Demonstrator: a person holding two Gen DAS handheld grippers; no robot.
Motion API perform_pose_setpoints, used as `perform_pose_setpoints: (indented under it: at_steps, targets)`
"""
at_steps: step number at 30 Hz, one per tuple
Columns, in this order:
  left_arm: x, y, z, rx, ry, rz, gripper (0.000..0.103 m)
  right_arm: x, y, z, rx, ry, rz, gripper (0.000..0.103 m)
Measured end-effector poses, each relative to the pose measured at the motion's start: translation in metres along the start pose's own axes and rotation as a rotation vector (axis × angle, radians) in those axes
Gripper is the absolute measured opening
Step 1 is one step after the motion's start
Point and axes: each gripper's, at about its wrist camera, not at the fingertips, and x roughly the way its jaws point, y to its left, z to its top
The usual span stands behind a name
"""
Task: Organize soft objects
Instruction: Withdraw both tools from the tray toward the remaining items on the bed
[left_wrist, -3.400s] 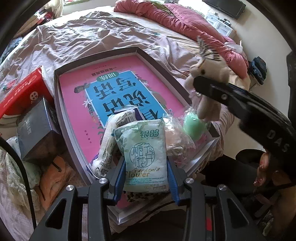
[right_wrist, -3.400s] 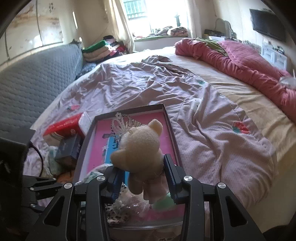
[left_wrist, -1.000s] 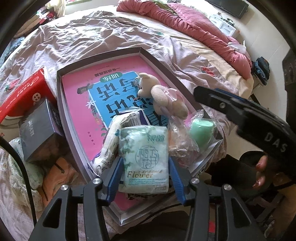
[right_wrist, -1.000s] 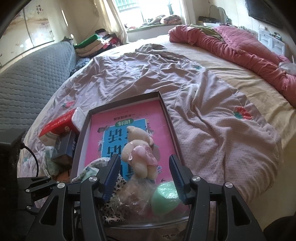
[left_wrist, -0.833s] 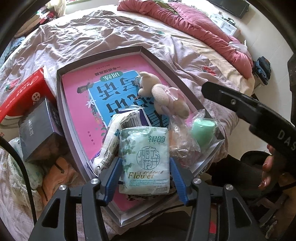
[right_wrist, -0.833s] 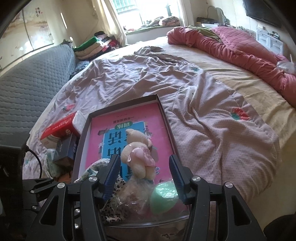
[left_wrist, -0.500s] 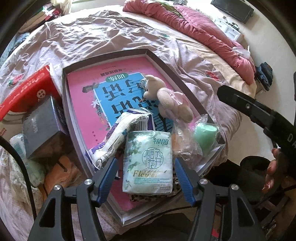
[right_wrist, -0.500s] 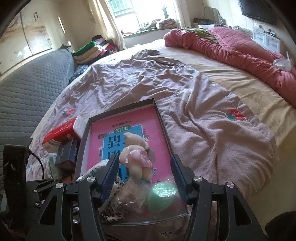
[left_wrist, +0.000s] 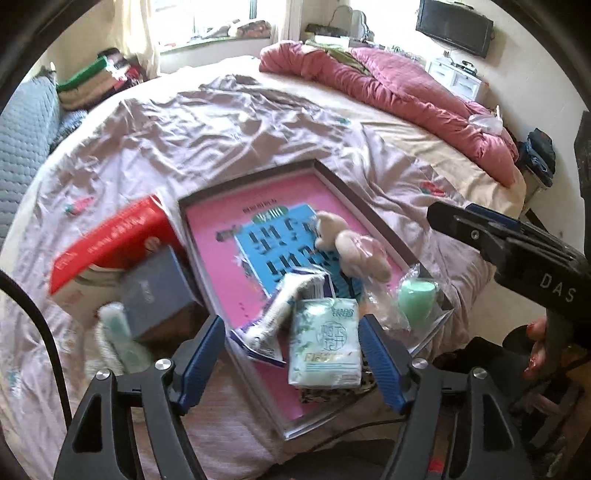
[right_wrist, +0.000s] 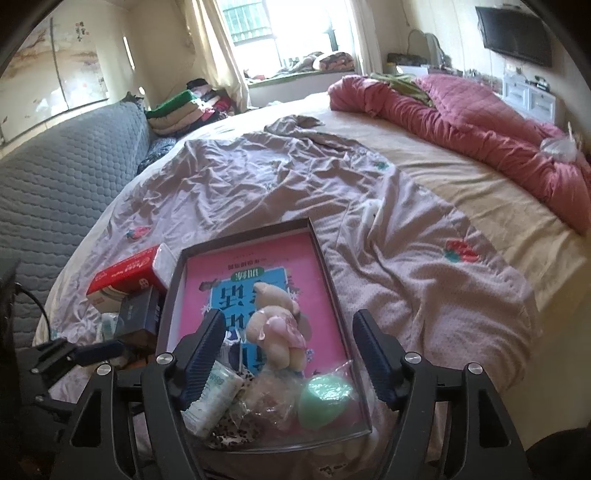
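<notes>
Left claw (left_wrist: 291, 354) has just been opening; its jaws stand apart, the tissue pack (left_wrist: 325, 341) lying loose between them in the tray (left_wrist: 354, 188). Right claw (right_wrist: 288, 354) has likewise been opening, gripping nothing; the teddy (right_wrist: 277, 325) lies at twelve o'clock, the green ball (right_wrist: 325, 400) at four, on the bed (right_wrist: 406, 258).

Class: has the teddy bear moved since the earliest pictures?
Yes. The teddy bear went down from between the right fingers onto the pink tray.

red box (left_wrist: 110, 240), dark box (left_wrist: 155, 291), wall television (right_wrist: 517, 35)
</notes>
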Motion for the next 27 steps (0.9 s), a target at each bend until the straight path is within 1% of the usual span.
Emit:
perform_pose_setpoints:
  at_steps: [3, 9, 16, 21, 27]
  targets:
    - [-0.011, 0.004, 0.002, -0.010, -0.011, 0.016, 0.078, -0.004, 0.005, 0.002, -0.010, -0.009, 0.003, 0.074]
    - [-0.030, 0.013, 0.002, -0.035, -0.036, 0.047, 0.078, -0.016, 0.014, 0.003, -0.024, -0.029, -0.005, 0.075]
    - [-0.045, 0.025, -0.002, -0.074, -0.046, 0.075, 0.078, -0.030, 0.020, 0.004, -0.029, -0.055, -0.023, 0.077]
    - [-0.057, 0.029, -0.006, -0.080, -0.058, 0.080, 0.078, -0.042, 0.024, 0.005, -0.033, -0.073, -0.035, 0.077]
    - [-0.068, 0.033, -0.010, -0.083, -0.074, 0.087, 0.078, -0.055, 0.032, 0.009, -0.049, -0.113, -0.024, 0.078]
